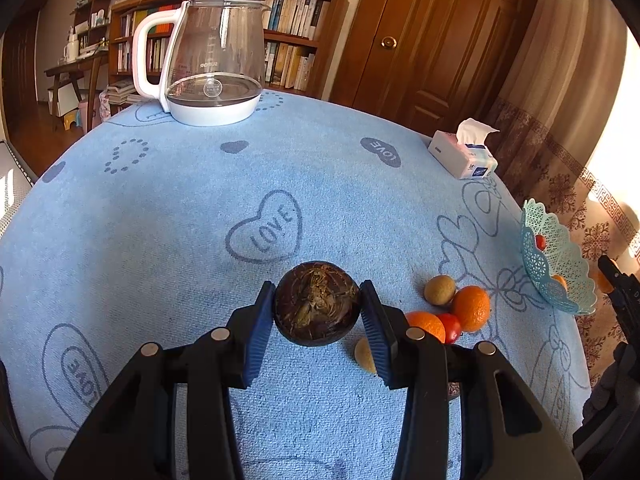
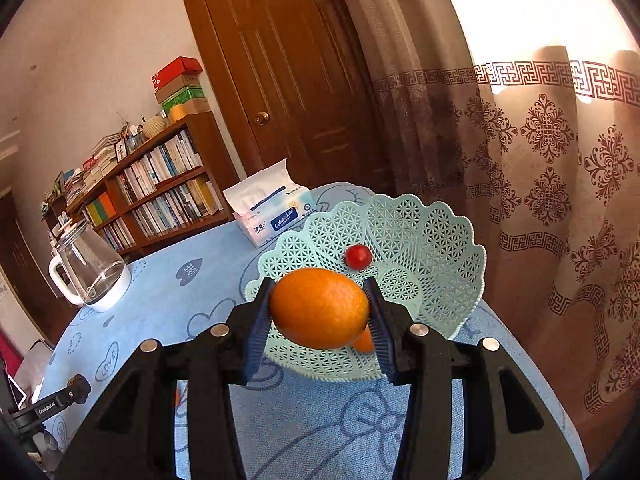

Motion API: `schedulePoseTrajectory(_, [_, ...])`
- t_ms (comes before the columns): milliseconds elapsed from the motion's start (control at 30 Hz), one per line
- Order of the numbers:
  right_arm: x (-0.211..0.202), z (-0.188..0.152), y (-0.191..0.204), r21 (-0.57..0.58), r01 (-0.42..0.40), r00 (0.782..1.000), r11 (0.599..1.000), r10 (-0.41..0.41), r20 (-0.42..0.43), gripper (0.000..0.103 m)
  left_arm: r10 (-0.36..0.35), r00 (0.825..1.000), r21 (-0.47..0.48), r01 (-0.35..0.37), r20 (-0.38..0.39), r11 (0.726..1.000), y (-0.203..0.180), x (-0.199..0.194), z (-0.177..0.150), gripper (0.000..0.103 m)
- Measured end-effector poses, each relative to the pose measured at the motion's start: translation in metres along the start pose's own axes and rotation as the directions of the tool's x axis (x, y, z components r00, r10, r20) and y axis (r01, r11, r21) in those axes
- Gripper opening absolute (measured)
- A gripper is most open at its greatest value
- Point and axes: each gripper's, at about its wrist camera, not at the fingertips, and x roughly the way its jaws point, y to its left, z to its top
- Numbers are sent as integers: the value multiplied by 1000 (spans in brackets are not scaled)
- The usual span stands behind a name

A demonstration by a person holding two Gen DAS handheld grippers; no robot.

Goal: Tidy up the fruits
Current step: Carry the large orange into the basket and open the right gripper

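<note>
Fruits are split between two grips: the right gripper [image 2: 319, 312] has its jaws clamped on a smooth round orange [image 2: 319, 307], held above the near rim of the pale turquoise lattice plastic basket [image 2: 432, 236], long axis crosswise between the pads. That basket lies straight ahead and below (a small red cherry tomato [image 2: 358, 256] already sits inside). The left gripper [image 1: 317, 308] pinches a dark brown, rough round fruit [image 1: 317, 303] over the blue tablecloth [image 1: 160, 208], well left of the basket, so the right hand is nearer.
</note>
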Motion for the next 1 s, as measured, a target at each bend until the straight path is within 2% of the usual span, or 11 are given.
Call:
schedulePoseTrajectory(233, [6,2,-24,75,52,999,996,-51,-17,46,0,1000,0,0,-1,1000,0,0,0,43])
schedulePoseTrajectory(900, [17,-2,-39,116,98,994,988,-91,-58,46,3,1000,4,-3,-13,1000,1,3,-5,43])
schedulePoseTrajectory(967, [17,-2,-40,123,105,994,987,-99,-56,51,4,1000,4,-4,-13,1000,1,3,-5,43])
schedulePoseTrajectory(1000, [17,-2,-41,129,108,993,986,-102,-51,62,4,1000,4,-4,-13,1000,1,3,-5,43])
